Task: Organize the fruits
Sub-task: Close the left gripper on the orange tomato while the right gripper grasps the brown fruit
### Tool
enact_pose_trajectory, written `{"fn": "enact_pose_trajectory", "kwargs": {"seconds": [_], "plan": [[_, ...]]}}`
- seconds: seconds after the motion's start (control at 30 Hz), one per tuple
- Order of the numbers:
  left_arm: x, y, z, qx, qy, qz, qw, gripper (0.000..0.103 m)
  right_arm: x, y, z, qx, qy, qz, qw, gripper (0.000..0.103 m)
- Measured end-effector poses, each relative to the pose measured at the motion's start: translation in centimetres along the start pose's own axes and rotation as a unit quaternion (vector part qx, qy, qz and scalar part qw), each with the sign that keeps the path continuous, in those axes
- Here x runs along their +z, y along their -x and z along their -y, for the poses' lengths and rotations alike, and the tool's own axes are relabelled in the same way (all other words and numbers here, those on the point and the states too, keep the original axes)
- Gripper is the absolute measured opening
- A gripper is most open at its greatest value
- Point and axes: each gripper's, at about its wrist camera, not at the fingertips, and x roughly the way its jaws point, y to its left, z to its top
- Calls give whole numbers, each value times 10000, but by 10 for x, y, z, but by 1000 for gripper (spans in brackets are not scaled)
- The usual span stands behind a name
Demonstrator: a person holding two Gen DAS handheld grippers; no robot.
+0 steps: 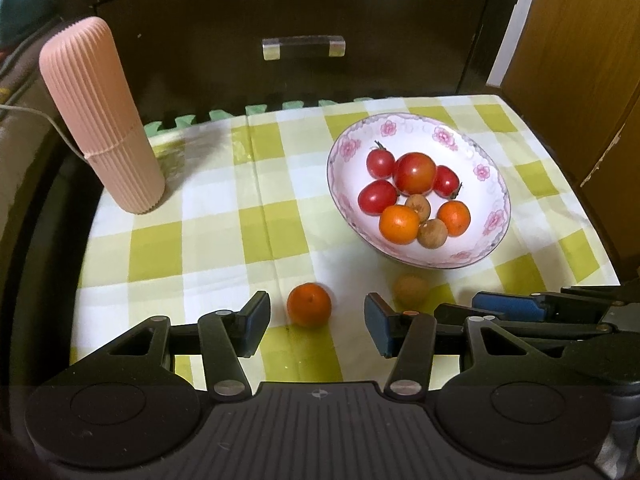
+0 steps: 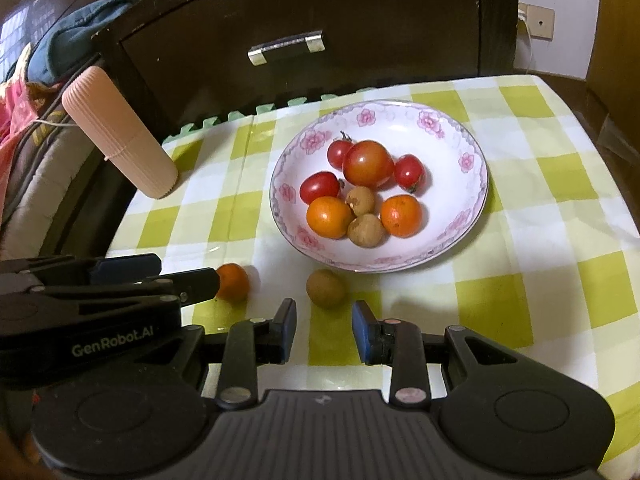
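Hovering low over the checked cloth (image 1: 224, 216) on the worktop, my left tool (image 1: 316, 326) stands spread, its pads on either side of a loose orange fruit (image 1: 309, 305) without touching it. My right tool (image 2: 324, 330) has its pads apart too, though narrower, pinching nothing; a brown round fruit (image 2: 326, 288) lies just ahead of its gap. Behind both sits the flowered bowl (image 2: 460, 216) holding tomatoes, two orange fruits and two brown ones. A pink ribbed case (image 1: 100, 120) stands at the cloth's far left.
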Motion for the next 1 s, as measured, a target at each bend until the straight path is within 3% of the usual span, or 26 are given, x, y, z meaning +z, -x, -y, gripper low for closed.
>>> {"fn": "enact_pose_trajectory", "kwargs": {"seconds": [0.17, 0.53, 1.0], "plan": [[2, -10, -6, -68, 154, -103, 9998, 73, -1, -7, 4, -1, -50, -69, 10000, 30], [6, -23, -18, -60, 416, -222, 9989, 73, 4, -19, 21, 57, -414, -135, 9990, 31], [8, -17, -30, -41, 608, -167, 9980, 75, 12, -42, 15, 253, -525, -197, 9981, 34]]}}
